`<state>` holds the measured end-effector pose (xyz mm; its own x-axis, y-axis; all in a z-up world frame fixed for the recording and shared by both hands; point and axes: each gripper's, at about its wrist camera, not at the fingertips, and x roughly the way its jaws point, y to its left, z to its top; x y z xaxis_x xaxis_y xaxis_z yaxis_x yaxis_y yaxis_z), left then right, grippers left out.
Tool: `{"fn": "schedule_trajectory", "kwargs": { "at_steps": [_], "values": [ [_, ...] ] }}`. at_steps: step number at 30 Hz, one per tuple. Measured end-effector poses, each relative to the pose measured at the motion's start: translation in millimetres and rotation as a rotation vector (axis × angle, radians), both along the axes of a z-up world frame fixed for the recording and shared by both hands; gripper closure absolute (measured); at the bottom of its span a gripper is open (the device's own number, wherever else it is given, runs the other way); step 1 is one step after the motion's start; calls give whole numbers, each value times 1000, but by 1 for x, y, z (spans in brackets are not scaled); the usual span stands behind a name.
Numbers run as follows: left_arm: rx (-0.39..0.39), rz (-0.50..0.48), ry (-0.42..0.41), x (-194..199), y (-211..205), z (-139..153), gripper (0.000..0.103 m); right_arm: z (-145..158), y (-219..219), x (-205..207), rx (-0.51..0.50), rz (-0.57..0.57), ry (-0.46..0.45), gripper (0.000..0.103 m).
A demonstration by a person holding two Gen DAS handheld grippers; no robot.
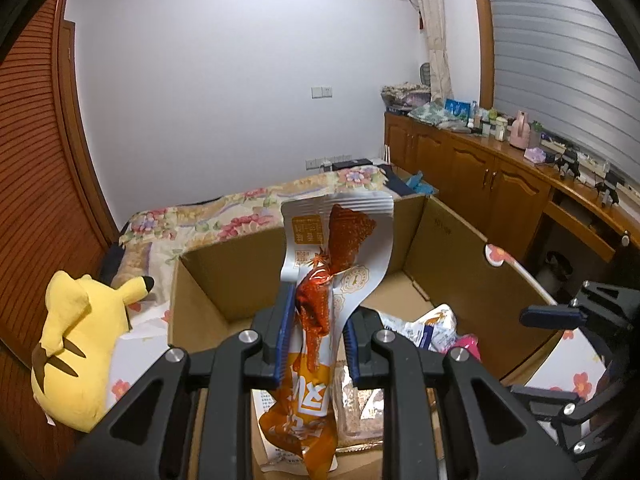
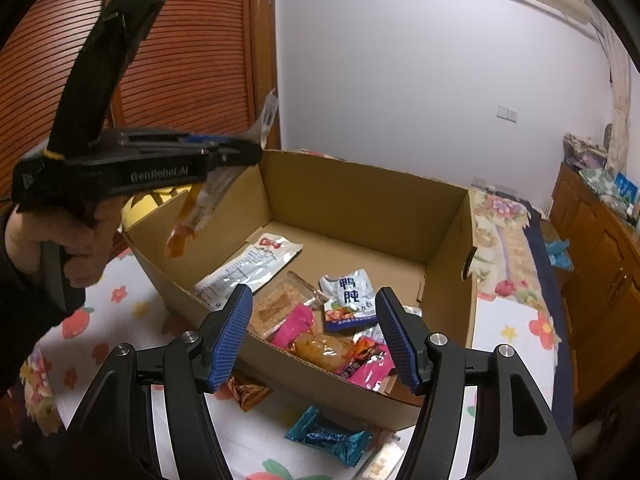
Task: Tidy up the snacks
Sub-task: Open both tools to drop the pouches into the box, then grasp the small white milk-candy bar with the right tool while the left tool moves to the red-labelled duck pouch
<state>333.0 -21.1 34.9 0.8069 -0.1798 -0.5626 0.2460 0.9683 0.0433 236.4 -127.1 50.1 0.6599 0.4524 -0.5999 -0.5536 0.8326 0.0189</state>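
My left gripper (image 1: 316, 320) is shut on a long orange-and-silver snack packet (image 1: 320, 304) and holds it above the near-left corner of an open cardboard box (image 1: 440, 236). In the right wrist view the left gripper (image 2: 240, 152) shows at the left with the packet (image 2: 200, 208) hanging over the box's (image 2: 360, 184) left wall. My right gripper (image 2: 316, 336) is open and empty above the box's near wall. Several snack packets (image 2: 348, 296) lie inside the box.
A blue wrapped candy (image 2: 328, 436) and an orange wrapper (image 2: 248, 392) lie on the floral bedsheet (image 2: 120, 320) in front of the box. A yellow plush toy (image 1: 76, 348) sits left of the box. Wooden cabinets (image 1: 480, 172) stand at the right.
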Motion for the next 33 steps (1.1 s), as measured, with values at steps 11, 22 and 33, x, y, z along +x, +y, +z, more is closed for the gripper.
{"fn": "schedule_trajectory", "kwargs": {
  "at_steps": [11,22,33],
  "values": [
    [4,3,53,-1,-2,-19,80,-7,-2,-3,-9,-18,12,37],
    [1,-15,49,-39,3,-20,79,1,-15,-25,3,-57,-7,37],
    [-37,-58,10,-122,12,-15,70,4,-47,-66,2,-154,-22,37]
  ]
}}
